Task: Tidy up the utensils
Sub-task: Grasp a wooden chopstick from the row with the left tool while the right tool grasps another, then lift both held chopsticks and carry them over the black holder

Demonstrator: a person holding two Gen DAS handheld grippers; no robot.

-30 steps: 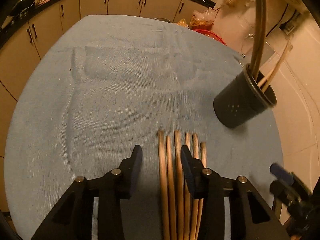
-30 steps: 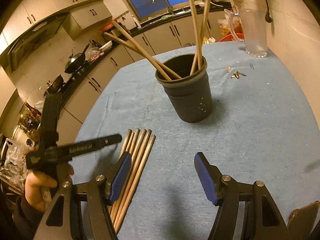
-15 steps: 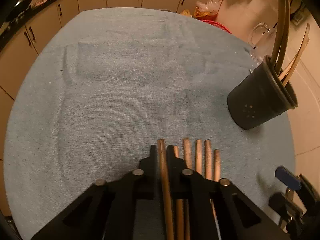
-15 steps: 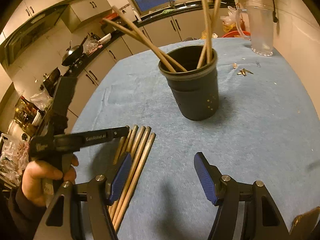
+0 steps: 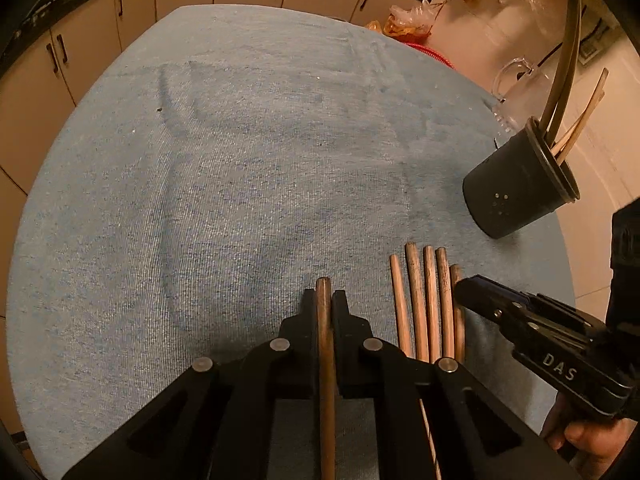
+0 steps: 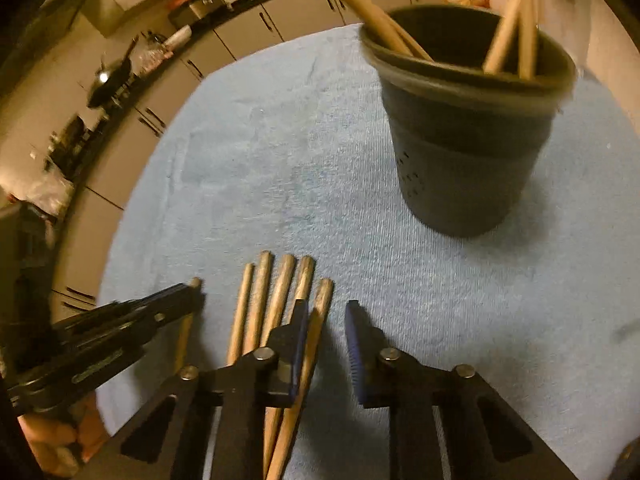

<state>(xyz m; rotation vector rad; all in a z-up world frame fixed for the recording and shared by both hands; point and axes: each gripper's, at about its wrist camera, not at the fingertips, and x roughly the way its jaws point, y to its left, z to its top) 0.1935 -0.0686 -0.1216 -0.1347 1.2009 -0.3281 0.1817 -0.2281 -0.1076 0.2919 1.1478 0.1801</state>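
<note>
Now, on the blue-clothed counter with the black holder at two o'clock, my left claw has clamped one chopstick out of the five-stick row, while my right claw has narrowed, half-open, around the outermost.

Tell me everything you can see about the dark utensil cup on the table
The dark utensil cup is a round, tapered holder that looks like plastic, wider at its lipped rim, with a cluster of small holes in its wall. It stands upright on the blue cloth, apart from the loose chopsticks lying in front of it. Several wooden sticks lean inside it, against the rim. Neither gripper touches it.
</note>
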